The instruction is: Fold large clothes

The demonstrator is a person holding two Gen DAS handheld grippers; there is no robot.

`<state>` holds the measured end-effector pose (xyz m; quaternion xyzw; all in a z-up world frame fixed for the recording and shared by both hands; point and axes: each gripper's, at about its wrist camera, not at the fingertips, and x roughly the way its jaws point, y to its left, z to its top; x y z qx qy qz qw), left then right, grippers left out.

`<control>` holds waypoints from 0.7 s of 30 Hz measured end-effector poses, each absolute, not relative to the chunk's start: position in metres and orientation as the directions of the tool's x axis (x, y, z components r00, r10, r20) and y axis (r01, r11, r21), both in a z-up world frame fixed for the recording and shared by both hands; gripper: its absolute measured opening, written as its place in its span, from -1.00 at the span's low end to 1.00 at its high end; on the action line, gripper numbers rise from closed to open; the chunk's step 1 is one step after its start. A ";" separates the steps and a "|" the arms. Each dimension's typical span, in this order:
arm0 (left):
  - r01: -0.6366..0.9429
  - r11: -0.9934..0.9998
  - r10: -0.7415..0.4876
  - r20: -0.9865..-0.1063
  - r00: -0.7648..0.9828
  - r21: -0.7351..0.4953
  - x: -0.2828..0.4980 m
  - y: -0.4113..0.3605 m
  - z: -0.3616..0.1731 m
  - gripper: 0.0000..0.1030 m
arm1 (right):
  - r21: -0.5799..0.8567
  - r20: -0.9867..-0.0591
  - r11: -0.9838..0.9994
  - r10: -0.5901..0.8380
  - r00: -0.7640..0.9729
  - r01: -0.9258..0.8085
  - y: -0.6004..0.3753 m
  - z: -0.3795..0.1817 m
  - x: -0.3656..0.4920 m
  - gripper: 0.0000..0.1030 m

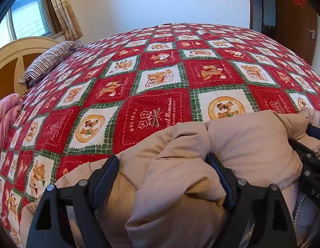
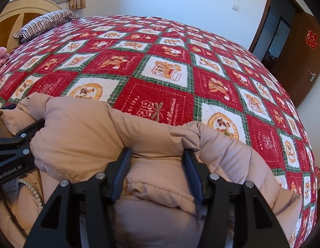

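Note:
A puffy beige down jacket (image 1: 253, 142) lies bunched at the near edge of the bed; it also fills the lower right wrist view (image 2: 81, 136). My left gripper (image 1: 163, 165) has its jaws spread wide around a thick fold of the jacket. My right gripper (image 2: 158, 161) also has its jaws apart with a padded fold and hem between them. The right gripper shows at the right edge of the left wrist view (image 1: 310, 144); the left gripper shows at the left edge of the right wrist view (image 2: 17, 136). The jacket's zipper (image 2: 33, 192) and grey lining show at lower left.
A red, white and green patchwork blanket (image 1: 160, 78) covers the bed. A striped pillow (image 1: 50, 60) lies by the wooden headboard (image 1: 13, 62). A pink quilt (image 1: 5, 111) sits at the left edge. A wooden door (image 2: 300, 62) stands at the right, a window (image 1: 25, 18) at far left.

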<state>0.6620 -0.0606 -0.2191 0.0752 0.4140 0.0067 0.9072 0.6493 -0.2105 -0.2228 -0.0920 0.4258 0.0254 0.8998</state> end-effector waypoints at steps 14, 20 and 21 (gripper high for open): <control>0.044 0.978 0.126 -0.743 0.657 0.204 0.664 -0.066 -0.219 0.76 | -0.150 -0.773 0.981 -0.036 0.634 -0.126 -0.210 -0.224 0.652 0.10; 0.065 0.986 0.068 -0.735 0.675 0.151 0.650 -0.049 -0.154 0.77 | -0.151 -0.799 0.973 -0.017 0.601 -0.174 -0.217 -0.202 0.649 0.51; 0.083 0.989 0.032 -0.729 0.684 0.122 0.640 -0.043 -0.142 0.77 | -0.129 -0.784 0.978 0.000 0.620 -0.163 -0.225 -0.189 0.640 0.66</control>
